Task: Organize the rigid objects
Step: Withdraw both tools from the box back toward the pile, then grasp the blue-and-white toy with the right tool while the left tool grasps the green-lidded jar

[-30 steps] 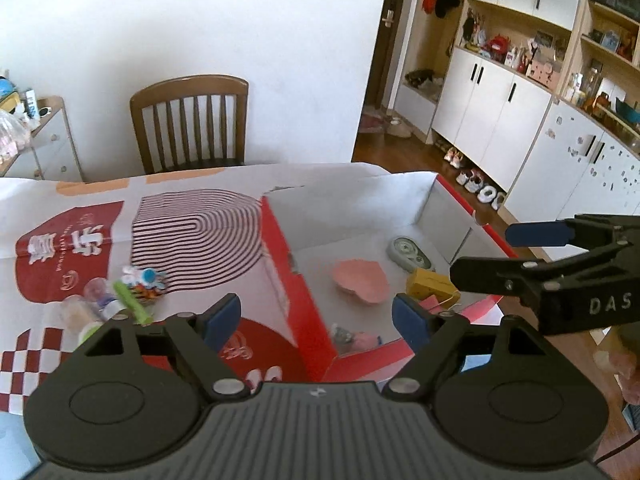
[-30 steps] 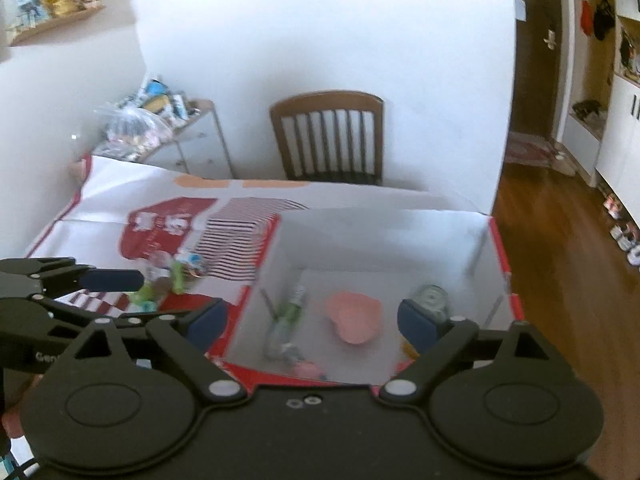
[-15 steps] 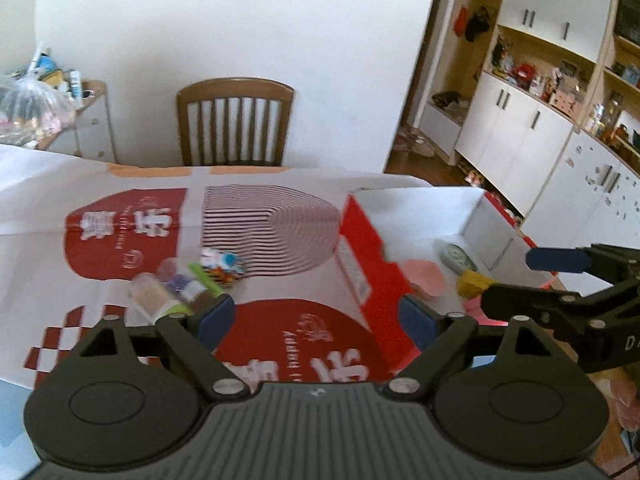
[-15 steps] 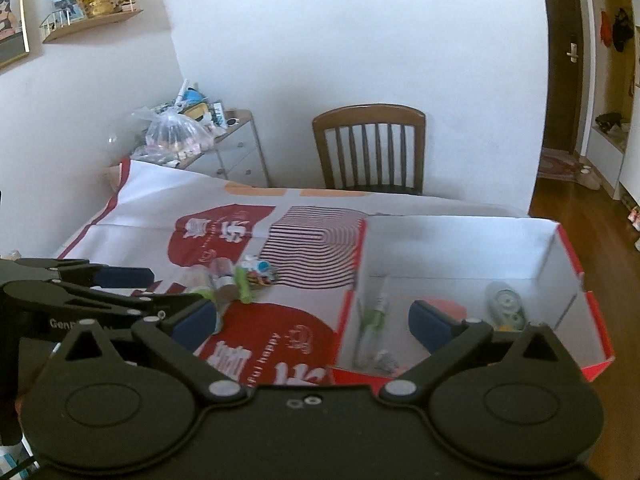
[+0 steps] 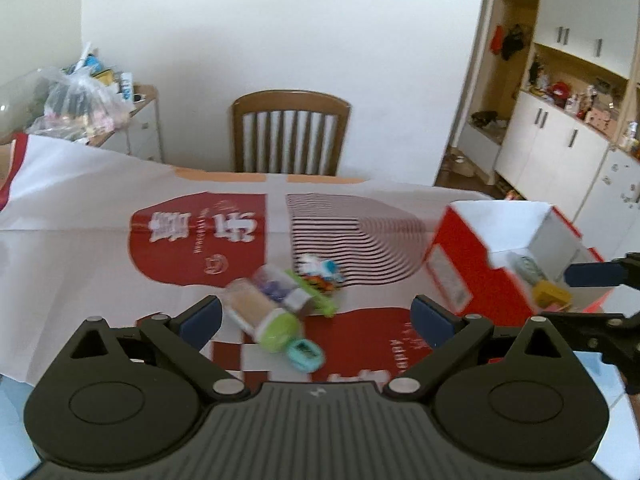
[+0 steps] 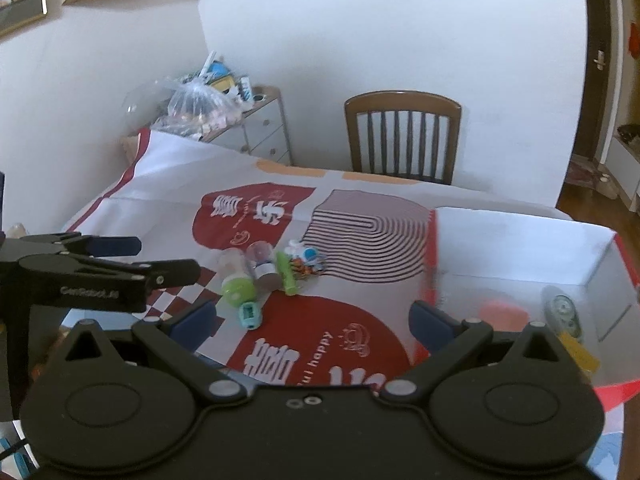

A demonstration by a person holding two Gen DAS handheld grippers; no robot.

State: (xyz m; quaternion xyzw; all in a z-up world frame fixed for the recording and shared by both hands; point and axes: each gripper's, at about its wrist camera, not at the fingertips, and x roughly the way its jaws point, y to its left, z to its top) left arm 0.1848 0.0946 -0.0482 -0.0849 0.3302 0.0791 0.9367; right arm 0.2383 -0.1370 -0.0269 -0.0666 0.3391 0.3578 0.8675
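Toys (image 5: 280, 300) lie bunched mid-frame, waiting for the red box (image 5: 472, 276) at right. Left gripper (image 5: 316, 316), just opening wide, and right gripper (image 6: 312, 318) hold nothing.

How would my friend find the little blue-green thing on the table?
Look at the red and white tablecloth, left of the red box. A small pile of toys lies there; the teal gadget is nearest the camera, beside the green-capped bottle. It alone is flat, with a tiny screen.
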